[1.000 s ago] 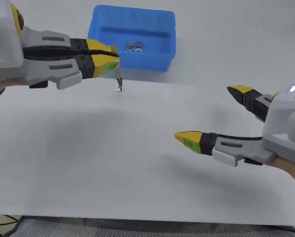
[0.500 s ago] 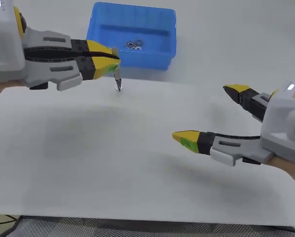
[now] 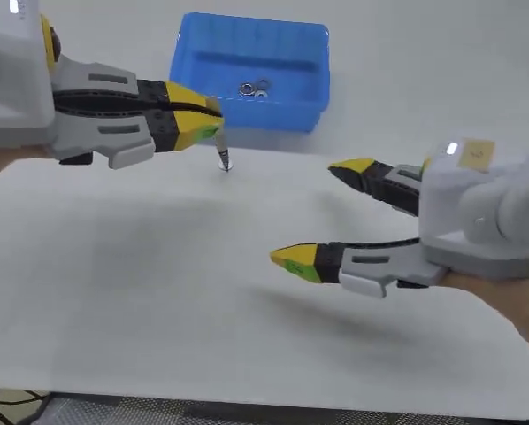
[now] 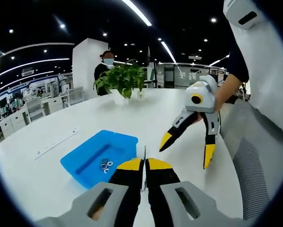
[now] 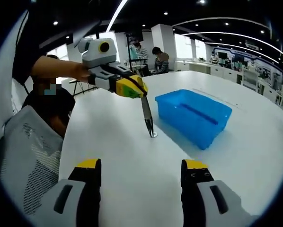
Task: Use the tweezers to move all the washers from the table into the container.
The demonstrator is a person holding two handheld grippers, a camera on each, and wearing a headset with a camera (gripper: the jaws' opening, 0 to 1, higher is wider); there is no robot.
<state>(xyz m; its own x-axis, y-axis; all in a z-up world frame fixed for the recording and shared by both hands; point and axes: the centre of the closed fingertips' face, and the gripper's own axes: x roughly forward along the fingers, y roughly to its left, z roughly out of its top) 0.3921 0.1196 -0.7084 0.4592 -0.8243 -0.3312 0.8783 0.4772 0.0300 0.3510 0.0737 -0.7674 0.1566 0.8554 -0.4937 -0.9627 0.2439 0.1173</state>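
Evidently the left gripper (image 3: 213, 119) is doing the work: its jaws are pressed together on the upper end of the tweezers (image 3: 221, 152), which hang tip-down so that only the fine points meet the white table (image 3: 114, 292). The points rest just in front of the blue container (image 3: 256, 117), on the side nearest the person, a short carry from its front wall. In the right gripper view a small ring (image 5: 153, 135) sits at the tweezer tips, probably a washer being pinched, though it is too small to say whether it is gripped or merely touched. Several washers (image 3: 254, 88) already lie together inside the blue container, near the middle of its floor.

The right gripper (image 3: 307, 212) hovers with its jaws wide apart and holds nothing. It sits well in front of the blue container and off to the right, likely kept there to leave the tweezers a free path over the wall.
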